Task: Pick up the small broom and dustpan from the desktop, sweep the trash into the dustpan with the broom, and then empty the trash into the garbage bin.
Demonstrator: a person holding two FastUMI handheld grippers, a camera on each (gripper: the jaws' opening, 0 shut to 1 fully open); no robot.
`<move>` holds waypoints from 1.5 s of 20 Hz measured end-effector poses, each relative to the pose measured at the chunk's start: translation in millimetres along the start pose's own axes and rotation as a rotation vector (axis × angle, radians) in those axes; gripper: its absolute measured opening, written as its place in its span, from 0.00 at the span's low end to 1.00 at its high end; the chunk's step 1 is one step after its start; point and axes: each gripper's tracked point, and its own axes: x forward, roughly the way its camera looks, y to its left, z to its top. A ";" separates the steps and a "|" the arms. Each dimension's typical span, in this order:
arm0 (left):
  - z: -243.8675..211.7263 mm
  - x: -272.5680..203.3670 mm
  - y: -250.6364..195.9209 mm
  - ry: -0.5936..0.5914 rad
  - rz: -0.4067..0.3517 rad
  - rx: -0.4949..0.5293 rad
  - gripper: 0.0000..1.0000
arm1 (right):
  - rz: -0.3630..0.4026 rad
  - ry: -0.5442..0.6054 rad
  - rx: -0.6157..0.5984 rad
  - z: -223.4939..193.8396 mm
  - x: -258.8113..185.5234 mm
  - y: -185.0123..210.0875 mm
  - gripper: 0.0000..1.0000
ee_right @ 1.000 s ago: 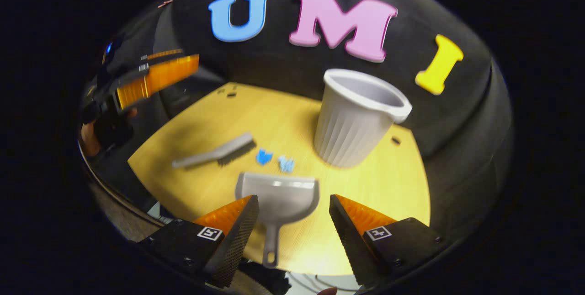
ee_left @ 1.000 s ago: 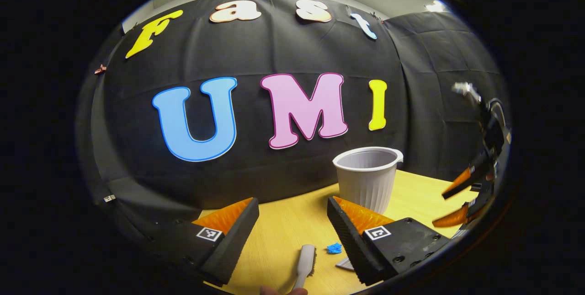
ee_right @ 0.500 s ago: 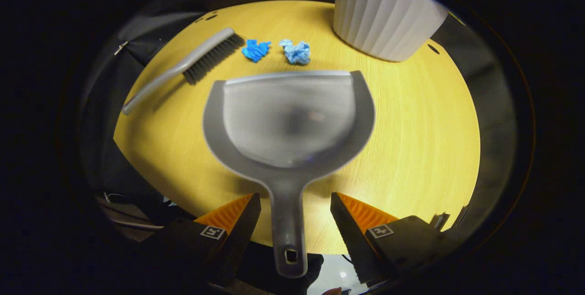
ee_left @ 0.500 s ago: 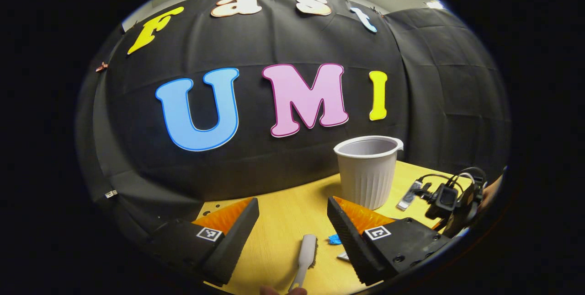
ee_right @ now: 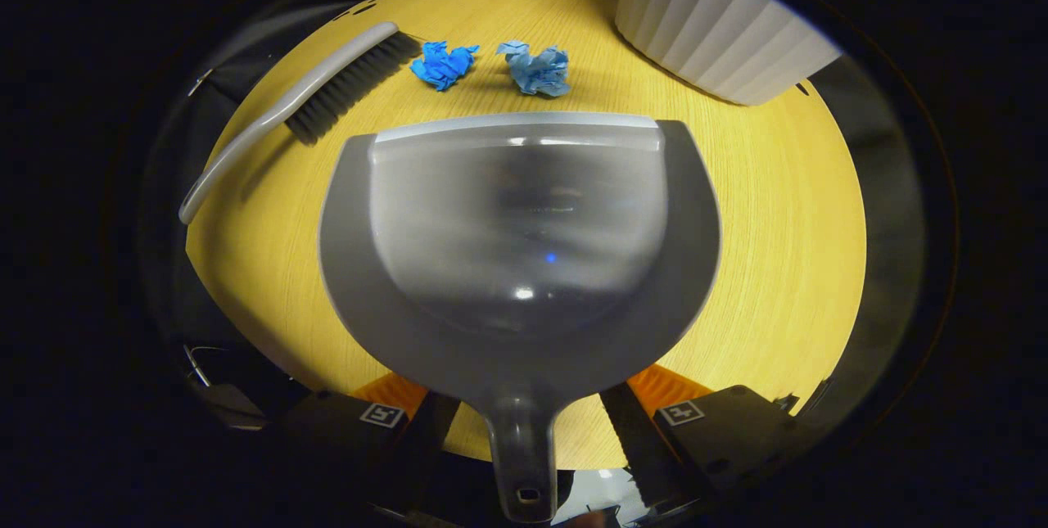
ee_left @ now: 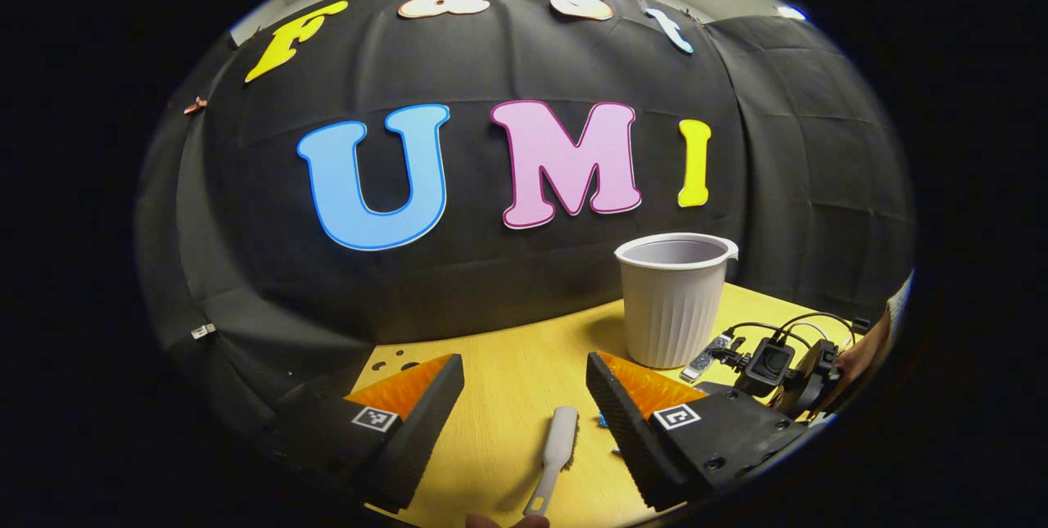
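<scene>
My left gripper (ee_left: 524,405) hangs above the yellow wood-grain desktop (ee_left: 499,397) with its jaws wide apart, empty. The small grey plastic broom (ee_left: 555,454) lies between them toward 6 o'clock in the left gripper view, handle end nearest me, untouched. The white ribbed plastic garbage bin (ee_left: 675,299) stands upright at about 2 o'clock from my left jaws, and past it at 3 o'clock I see my other gripper with its cables, held by a hand at the edge.

My right gripper (ee_right: 524,421) sits low over the grey plastic dustpan (ee_right: 524,241), whose handle runs down between my right jaws toward 6 o'clock. The jaws stand apart on either side of the handle with a gap on both sides, not pressing it. The pan's straight lip points to 12 o'clock. Just beyond the lip lie two crumpled blue paper scraps (ee_right: 490,65), side by side, apart from the lip. In the right gripper view the broom lies at 10 o'clock with its dark bristles beside the left scrap, and the bin stands at 1 o'clock.
</scene>
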 end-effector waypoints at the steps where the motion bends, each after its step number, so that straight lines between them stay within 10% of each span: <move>1: -1.8 0.8 0.4 0.002 0.000 -0.004 0.97 | 0.001 -0.008 0.001 1.0 0.4 -0.3 0.96; 5: -1.0 5.8 1.6 -0.017 -0.009 0.035 0.97 | 0.001 0.036 0.038 3.0 1.6 0.2 0.96; 8: -2.8 11.1 10.4 -0.017 -0.004 0.037 0.97 | -0.008 0.004 0.062 14.9 1.6 3.9 0.43; 13: -28.8 27.4 23.1 0.066 -0.042 0.050 0.98 | 0.000 0.031 0.040 15.2 3.3 4.2 0.30; 19: -129.4 41.0 -1.8 0.462 -0.249 -0.014 0.98 | 0.002 0.033 0.042 14.8 2.6 4.2 0.38; 21: -160.1 43.5 -7.0 0.582 -0.265 -0.048 0.98 | 0.002 0.044 0.039 12.2 2.4 3.9 0.46; 25: -215.4 35.6 -21.9 0.862 -0.303 -0.005 0.95 | 0.034 0.063 0.011 -7.3 -1.6 -2.7 0.30; 30: -252.4 34.2 -31.9 1.014 -0.314 0.088 0.94 | 0.061 0.067 -0.017 -4.7 0.6 -2.8 0.45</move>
